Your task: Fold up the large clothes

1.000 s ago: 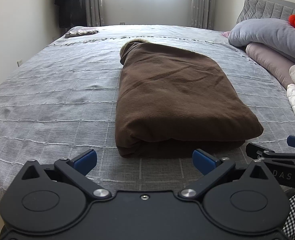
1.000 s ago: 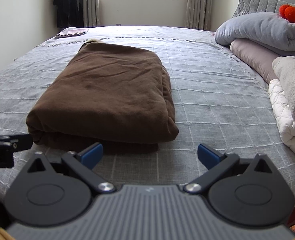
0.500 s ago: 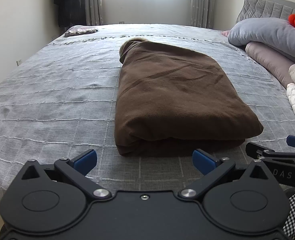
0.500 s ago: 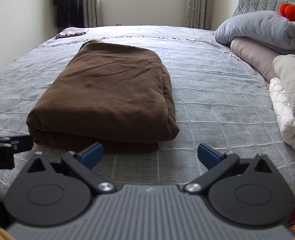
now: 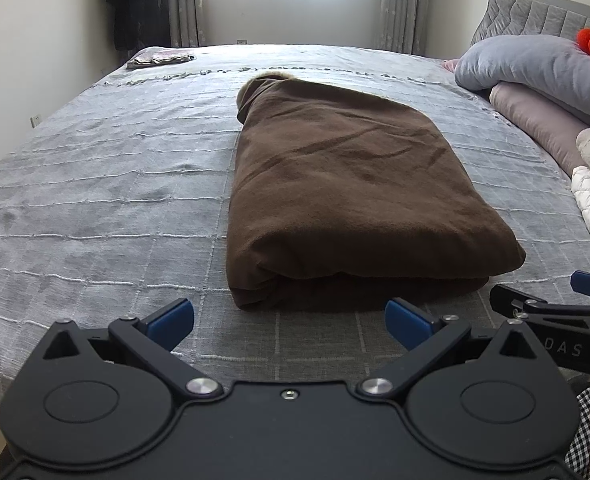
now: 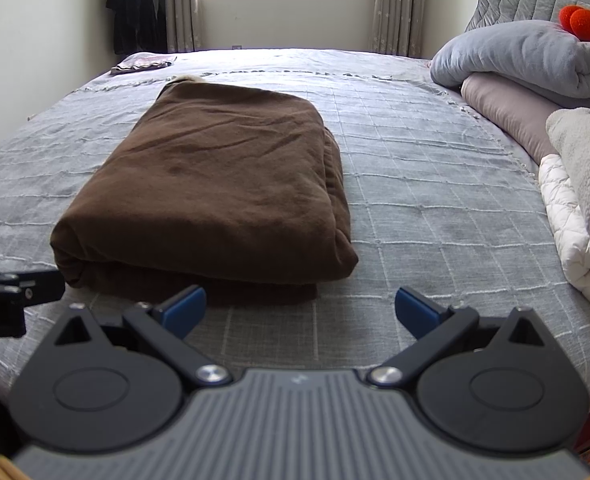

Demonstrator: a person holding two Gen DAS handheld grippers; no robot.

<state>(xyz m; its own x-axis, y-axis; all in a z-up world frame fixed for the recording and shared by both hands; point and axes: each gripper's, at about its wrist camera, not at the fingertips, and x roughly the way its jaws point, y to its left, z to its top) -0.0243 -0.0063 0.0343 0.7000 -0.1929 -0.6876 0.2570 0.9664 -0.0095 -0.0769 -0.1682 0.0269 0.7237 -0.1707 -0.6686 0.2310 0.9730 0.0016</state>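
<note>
A brown garment (image 5: 351,188) lies folded into a thick rectangle in the middle of the grey bedspread (image 5: 107,184); it also shows in the right wrist view (image 6: 215,184). My left gripper (image 5: 289,318) is open and empty, just short of the garment's near edge. My right gripper (image 6: 301,308) is open and empty, near the garment's near right corner. Each gripper shows at the edge of the other's view: the right one (image 5: 555,300), the left one (image 6: 11,288).
Grey and pink pillows (image 6: 523,60) and white folded bedding (image 6: 575,208) are piled along the right side. A small folded cloth (image 5: 161,56) lies at the far left corner. A red plush (image 6: 583,24) sits on the pillows. Dark clothes (image 6: 135,4) hang by the window.
Both grippers stay open and nearly still. The left wrist view has tilted very slightly, so the garment sits a little lower in frame.
</note>
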